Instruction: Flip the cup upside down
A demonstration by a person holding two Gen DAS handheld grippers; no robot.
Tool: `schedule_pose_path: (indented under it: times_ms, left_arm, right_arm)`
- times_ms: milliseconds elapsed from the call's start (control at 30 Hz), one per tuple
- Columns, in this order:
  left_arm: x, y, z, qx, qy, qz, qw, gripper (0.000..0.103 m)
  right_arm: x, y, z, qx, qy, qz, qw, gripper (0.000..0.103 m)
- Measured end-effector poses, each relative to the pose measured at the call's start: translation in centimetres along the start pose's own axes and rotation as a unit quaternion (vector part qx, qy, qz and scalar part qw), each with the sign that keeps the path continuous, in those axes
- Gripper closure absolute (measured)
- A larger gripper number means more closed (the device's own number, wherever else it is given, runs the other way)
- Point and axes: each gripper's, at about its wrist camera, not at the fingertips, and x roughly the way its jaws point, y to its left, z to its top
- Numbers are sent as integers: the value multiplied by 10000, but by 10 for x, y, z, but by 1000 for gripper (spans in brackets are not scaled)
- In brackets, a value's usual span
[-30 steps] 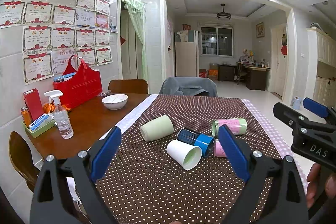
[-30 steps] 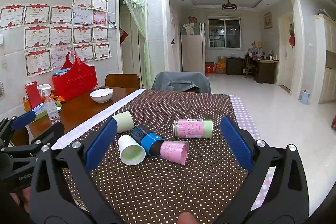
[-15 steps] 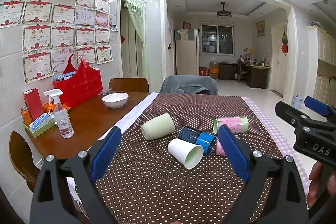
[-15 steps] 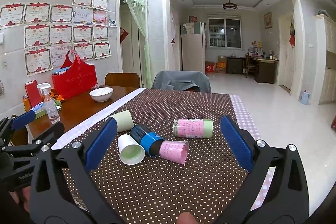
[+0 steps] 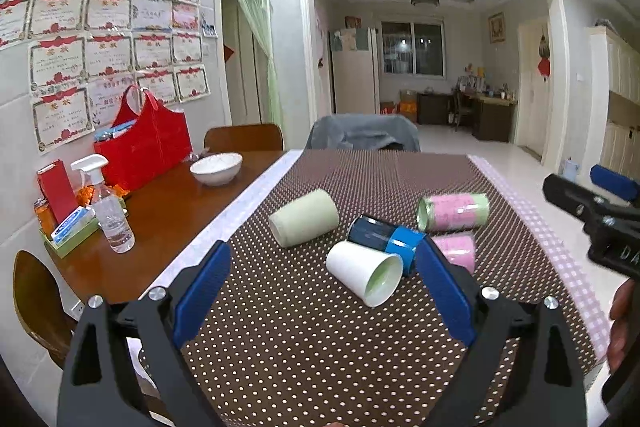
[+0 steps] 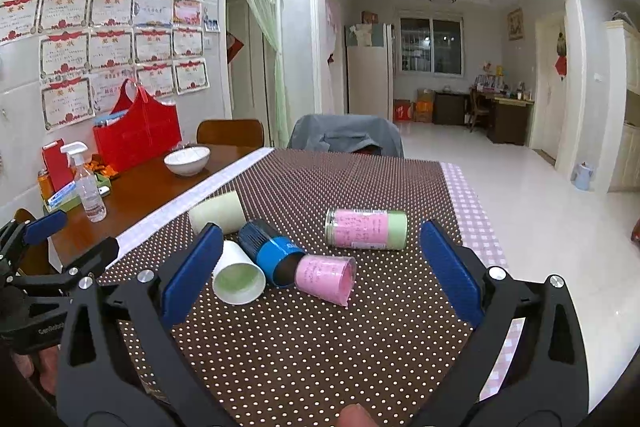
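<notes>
Several cups lie on their sides on the brown dotted tablecloth. A white cup lies nearest, mouth toward me. Beside it lie a dark blue cup, a small pink cup, a pale green cup and a pink-and-green can-shaped cup. My left gripper is open and empty, just short of the white cup. My right gripper is open and empty, framing the cluster from the near side.
On the bare wood at the left stand a white bowl, a spray bottle, a red bag and a small tray of items. Chairs stand at the table's far end and left.
Both grippers have drifted slightly forward toward the cups. The cups have not moved and both grippers stay open.
</notes>
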Motion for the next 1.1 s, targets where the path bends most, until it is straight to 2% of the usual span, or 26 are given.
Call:
schedule_pose_path:
  times_ms: [233, 400, 633, 867, 1100]
  left_arm:
    - [51, 0, -6, 188, 489, -77, 9986, 11]
    - [94, 1, -9, 205, 975, -203, 9948, 11]
    - [136, 0, -7, 425, 1316, -233, 9901, 11]
    - [181, 17, 10, 590, 1472, 21, 9873, 11]
    - [248, 40, 28, 1088, 1856, -65, 9766, 11]
  right_arm:
    - [37, -11, -2, -19, 383, -50, 9993, 6]
    - [63, -17, -7, -10, 673, -72, 9977, 6]
    - [98, -22, -13, 6, 1033, -94, 9946, 6]
    - [134, -20, -16, -18, 1362, -54, 9907, 6]
    - [173, -13, -14, -71, 1717, -102, 9851, 6]
